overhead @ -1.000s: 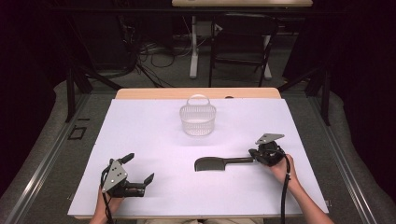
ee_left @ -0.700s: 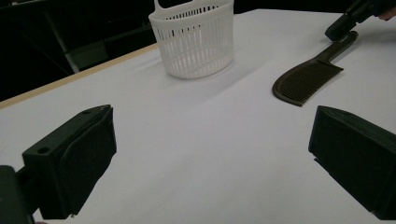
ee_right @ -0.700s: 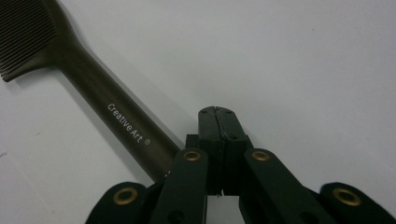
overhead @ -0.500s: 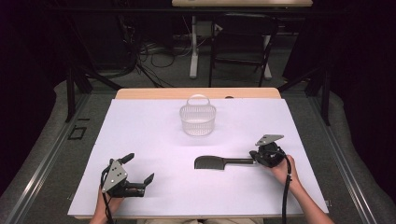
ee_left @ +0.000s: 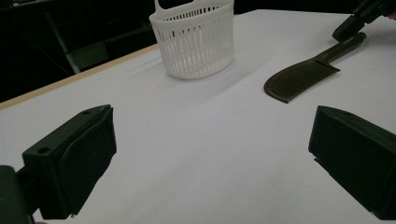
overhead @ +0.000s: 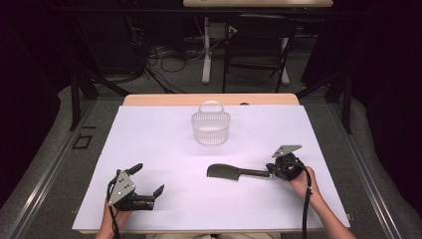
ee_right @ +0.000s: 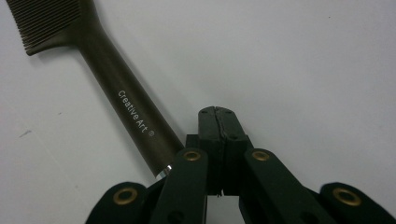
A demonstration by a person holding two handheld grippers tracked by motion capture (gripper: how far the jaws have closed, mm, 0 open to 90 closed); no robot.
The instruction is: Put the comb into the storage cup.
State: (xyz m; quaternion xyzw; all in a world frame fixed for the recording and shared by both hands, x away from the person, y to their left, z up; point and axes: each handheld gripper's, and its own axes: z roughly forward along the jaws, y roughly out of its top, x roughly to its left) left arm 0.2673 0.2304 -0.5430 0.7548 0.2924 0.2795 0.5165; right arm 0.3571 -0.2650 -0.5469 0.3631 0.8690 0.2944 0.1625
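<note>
While the comb [overhead: 230,172] lies flat toward the table's [overhead: 164,134] right edge, right gripper [ee_right: 218,122] closed empty beside its handle, left gripper [overhead: 148,179] held wide open, empty, near the front-left corner.

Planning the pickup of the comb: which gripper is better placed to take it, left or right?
Right. The right gripper sits at the handle end of the comb, jaws shut beside the handle rather than on it. The left gripper, jaws open, rests far off near the table's front-left corner.

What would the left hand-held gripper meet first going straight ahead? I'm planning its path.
Mostly bare table; farther on, likely the gap between basket and comb. Depth unclear.
</note>
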